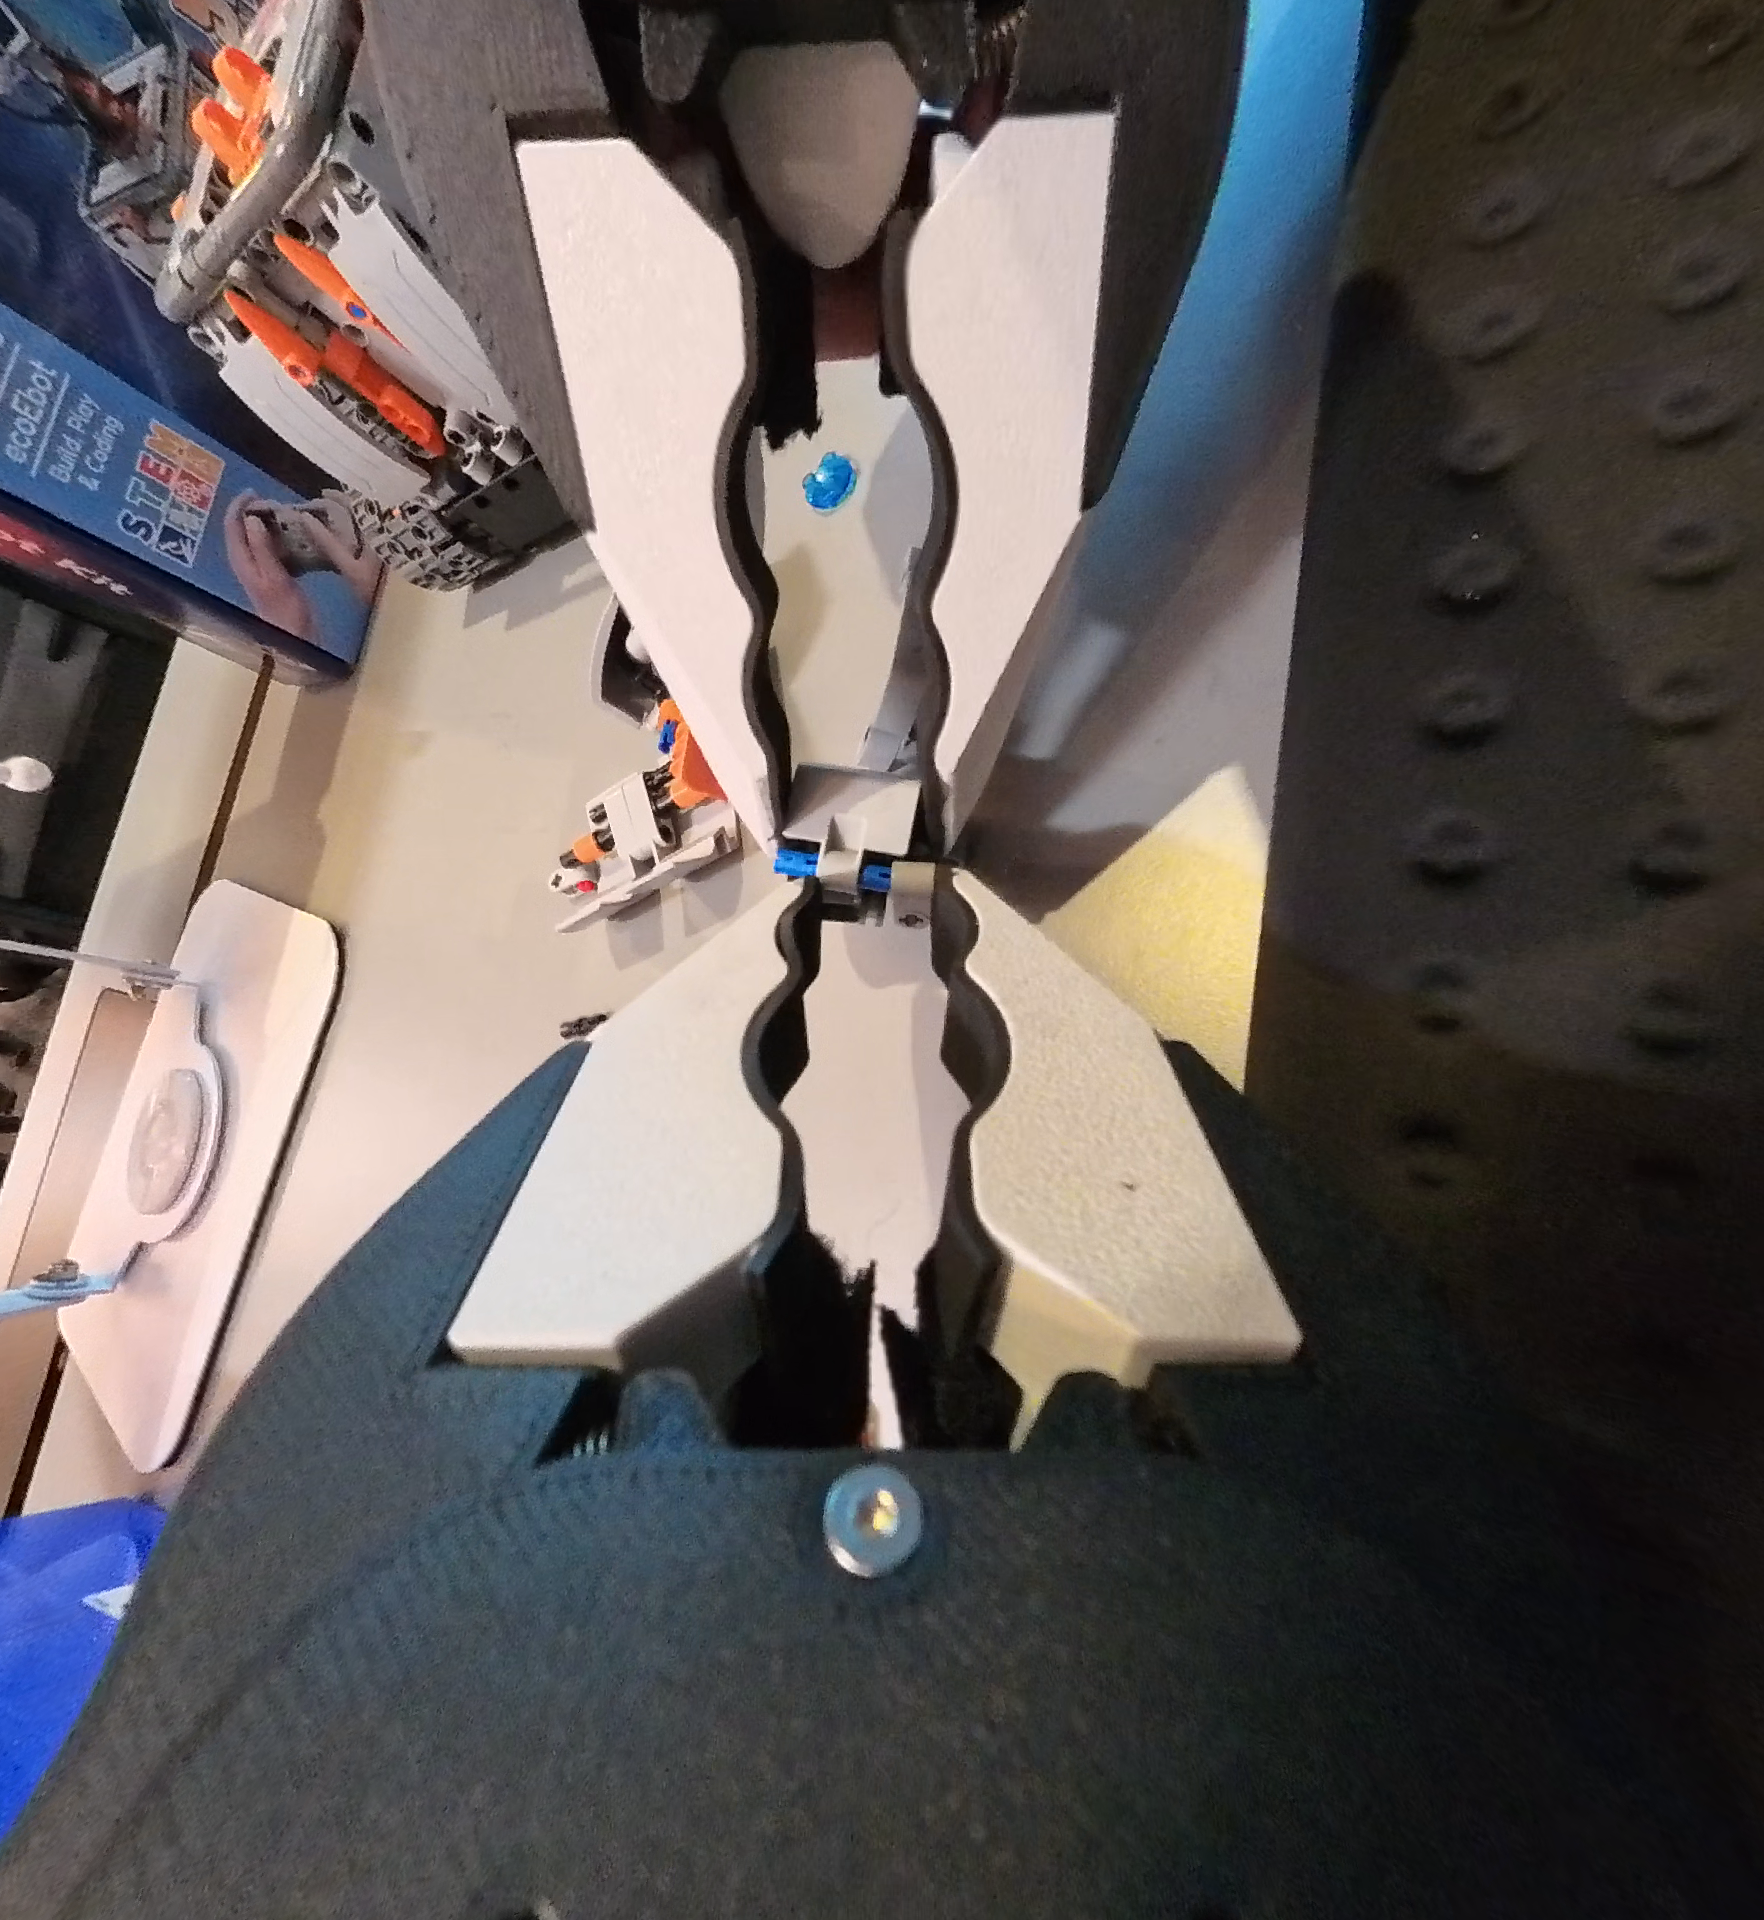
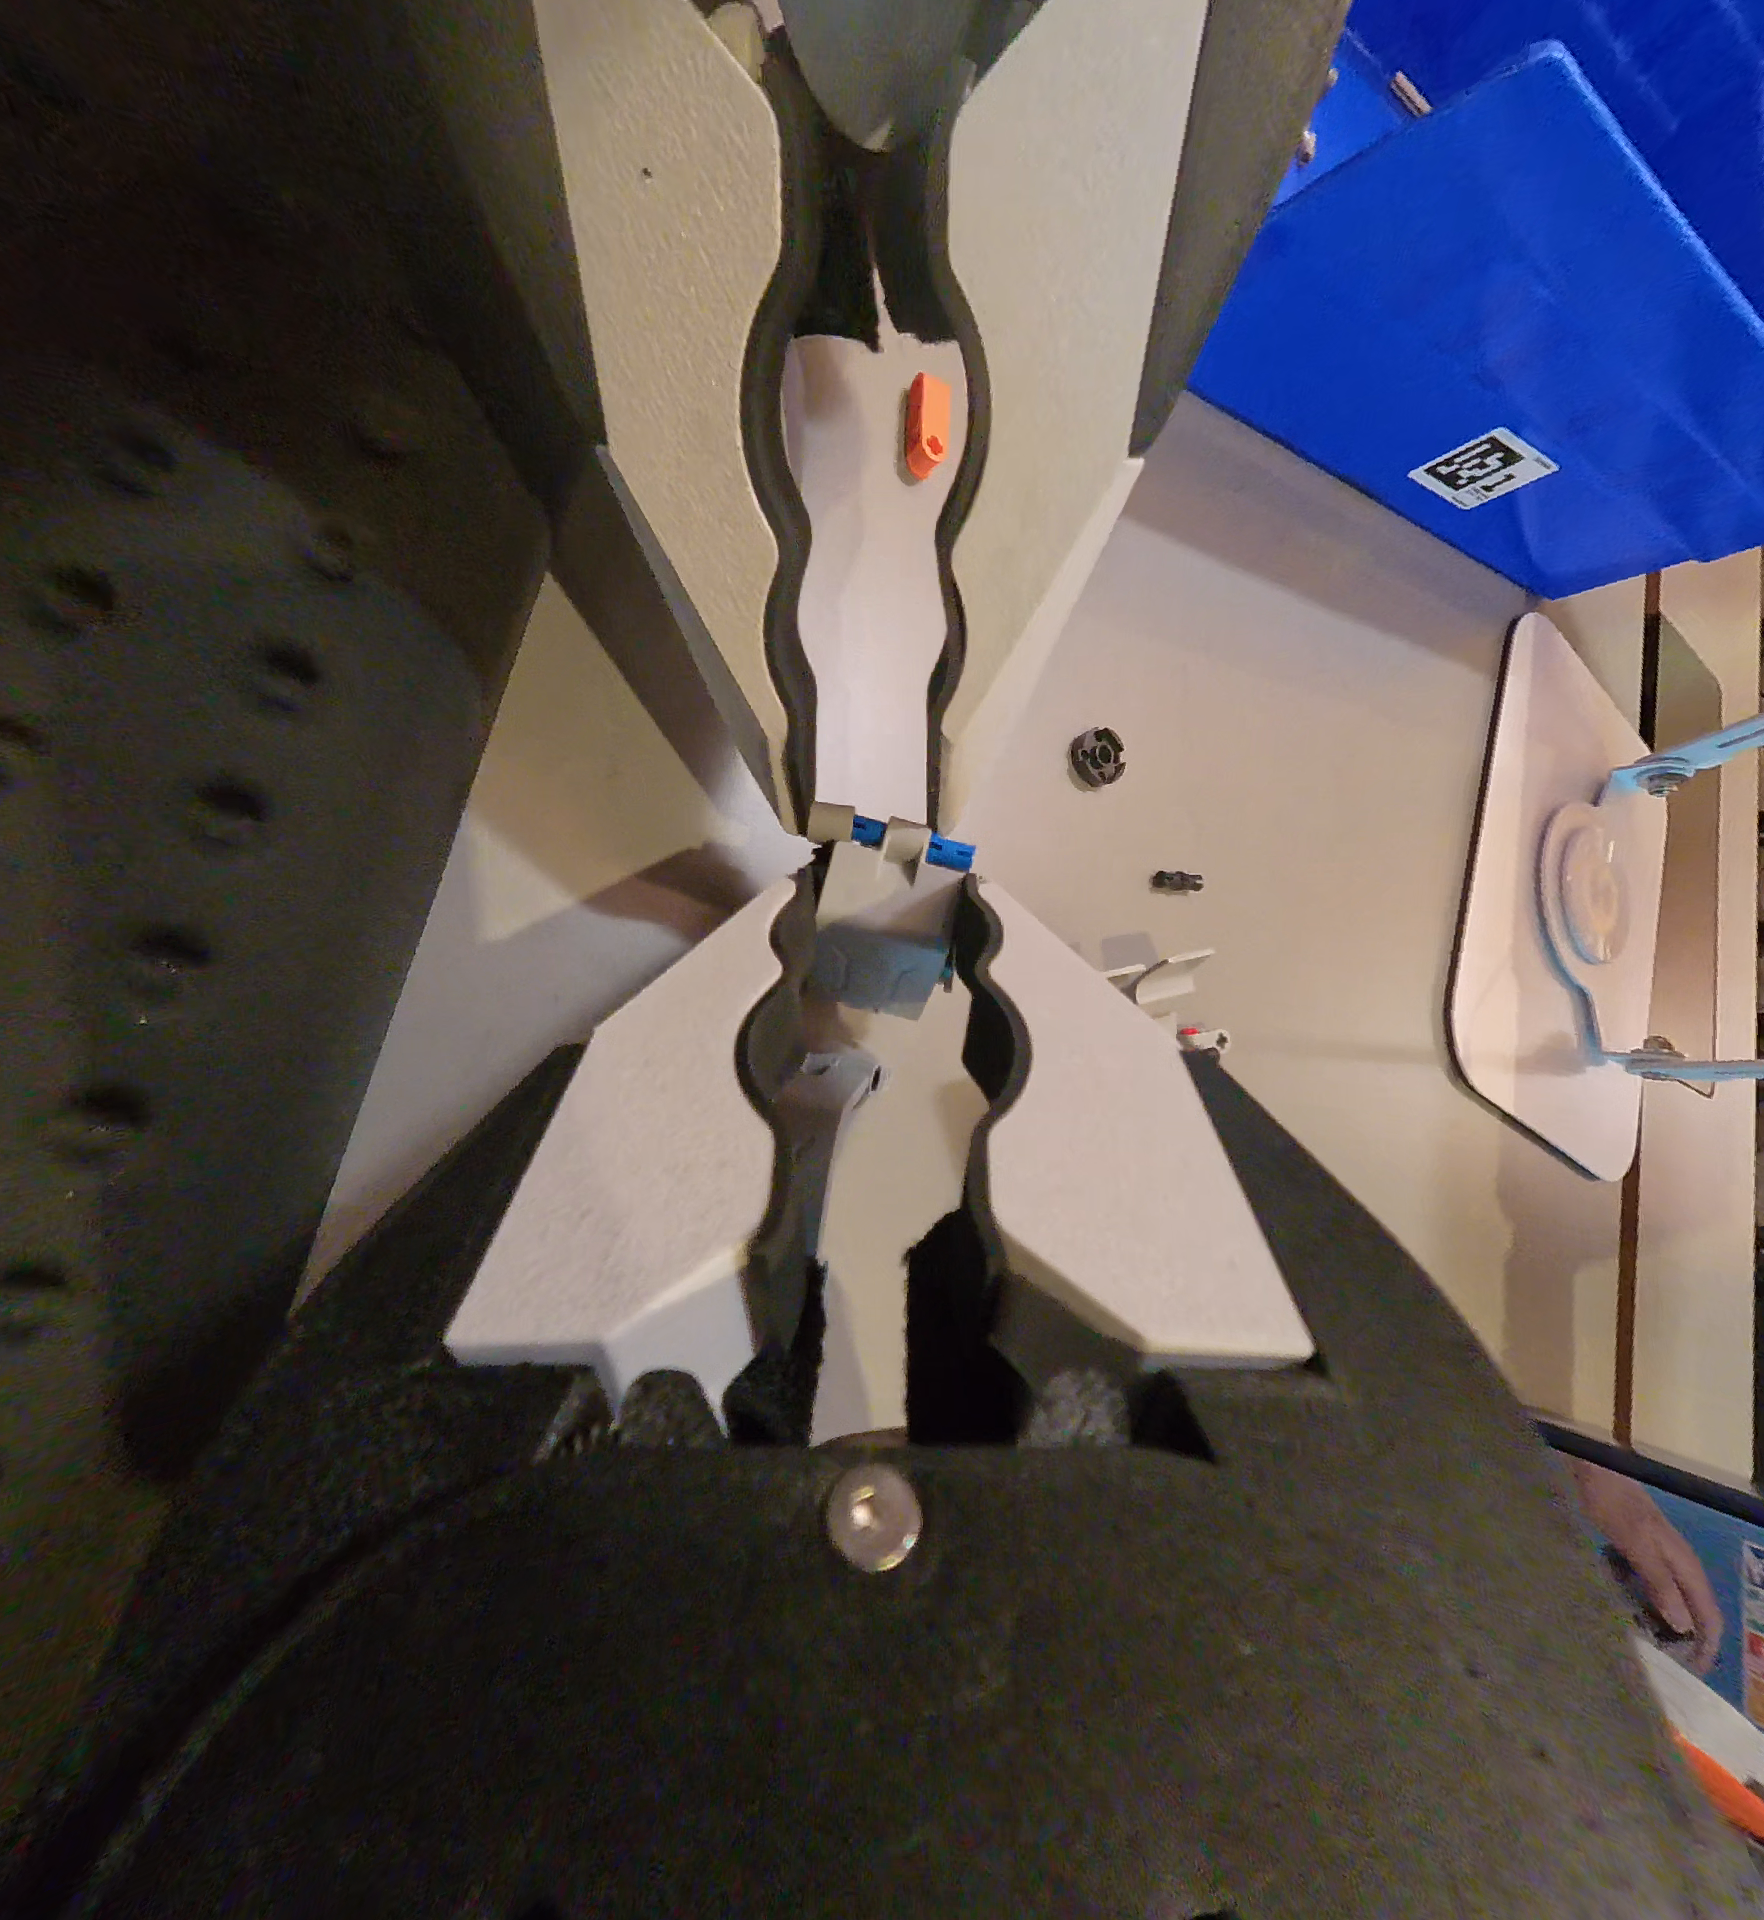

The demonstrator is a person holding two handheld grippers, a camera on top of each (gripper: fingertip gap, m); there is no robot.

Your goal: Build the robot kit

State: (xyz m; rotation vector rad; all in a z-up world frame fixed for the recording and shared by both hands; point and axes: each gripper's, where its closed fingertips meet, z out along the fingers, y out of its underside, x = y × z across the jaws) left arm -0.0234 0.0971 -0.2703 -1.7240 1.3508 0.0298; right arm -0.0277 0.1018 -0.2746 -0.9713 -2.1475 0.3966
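Cream counter (image 1: 421, 790) carrying loose building-kit parts: a printed kit box (image 1: 130, 488) at upper left of the left wrist view, a blue bin (image 2: 1543, 343) at upper right of the right wrist view, a small grey-and-orange subassembly (image 1: 639, 842) left of centre. Left hand-held gripper (image 1: 862, 904) and right hand-held gripper (image 2: 888, 883) meet tip to tip at frame centre, each pinching one small grey connector with blue pins (image 1: 847, 857). Its long axis runs crosswise between the opposed tips, equally near both.
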